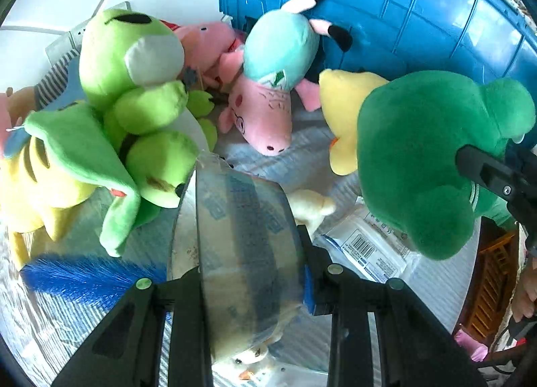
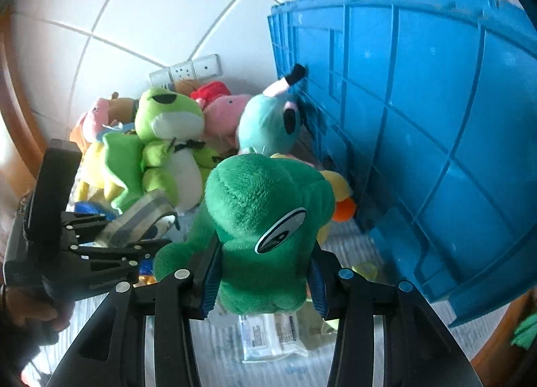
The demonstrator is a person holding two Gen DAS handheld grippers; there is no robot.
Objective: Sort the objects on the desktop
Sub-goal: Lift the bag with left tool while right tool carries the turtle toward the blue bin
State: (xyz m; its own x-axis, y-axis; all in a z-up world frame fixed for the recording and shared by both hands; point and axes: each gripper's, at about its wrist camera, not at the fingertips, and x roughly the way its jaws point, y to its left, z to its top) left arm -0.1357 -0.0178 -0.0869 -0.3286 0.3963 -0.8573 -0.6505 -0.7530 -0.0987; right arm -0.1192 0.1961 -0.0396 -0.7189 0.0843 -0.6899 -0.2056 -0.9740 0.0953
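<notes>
The left gripper (image 1: 251,289) clamps a clear packing-tape roll (image 1: 241,246), standing on edge; the right gripper (image 2: 261,286) squeezes a dark green plush frog (image 2: 265,229), upright, beside the blue plastic crate (image 2: 419,125)

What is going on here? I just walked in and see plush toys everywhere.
A person is sorting a cluttered tabletop with a handheld tool in each hand. The left tool is shut on a roll of clear tape. The right tool is shut on a dark green plush toy, held up beside a big blue crate. More plush toys, including a light green frog and a pink pig, are piled against the wall.
</notes>
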